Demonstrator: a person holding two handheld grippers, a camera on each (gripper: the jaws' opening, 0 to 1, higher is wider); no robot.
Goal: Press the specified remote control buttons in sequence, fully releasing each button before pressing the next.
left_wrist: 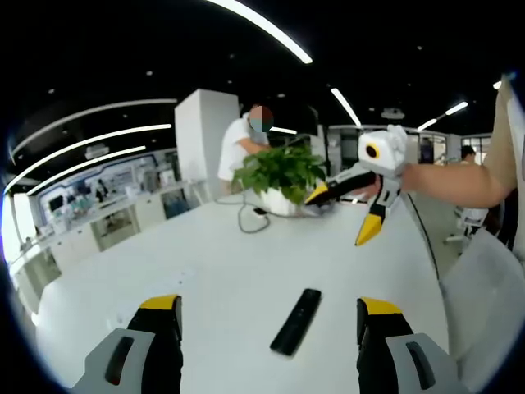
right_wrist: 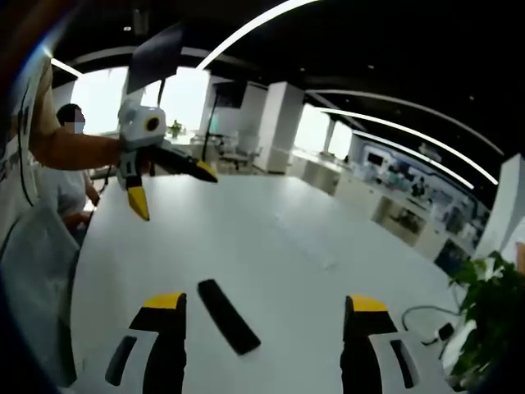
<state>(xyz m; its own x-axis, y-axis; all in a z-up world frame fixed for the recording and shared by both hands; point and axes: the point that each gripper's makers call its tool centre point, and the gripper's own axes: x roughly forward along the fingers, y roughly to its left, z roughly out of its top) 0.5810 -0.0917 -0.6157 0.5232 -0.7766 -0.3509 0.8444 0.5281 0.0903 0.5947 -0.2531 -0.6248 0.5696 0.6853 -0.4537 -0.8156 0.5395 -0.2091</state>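
Biggest worry right now: I'm holding both tongs up off the table (left_wrist: 238,271) with the jaws spread wide and nothing in them, and a wide jaw is a clumsy thing to poke a small button with, so I'm probably risking mashing two buttons at once or shoving the remote (left_wrist: 296,322) sideways across the slick white top. My left gripper (left_wrist: 270,316) is hanging over the near edge with the remote lying flat between its jaws further in, roughly mid-table. My right gripper (right_wrist: 262,316) is looking at the same remote (right_wrist: 228,317) from the opposite side, also well above it. I can't make out any buttons from here, so picking the wrong one is a real risk too. Count: one remote, two grippers, one potted plant (left_wrist: 281,174) by the far edge with a cable (left_wrist: 248,218) trailing beside it.
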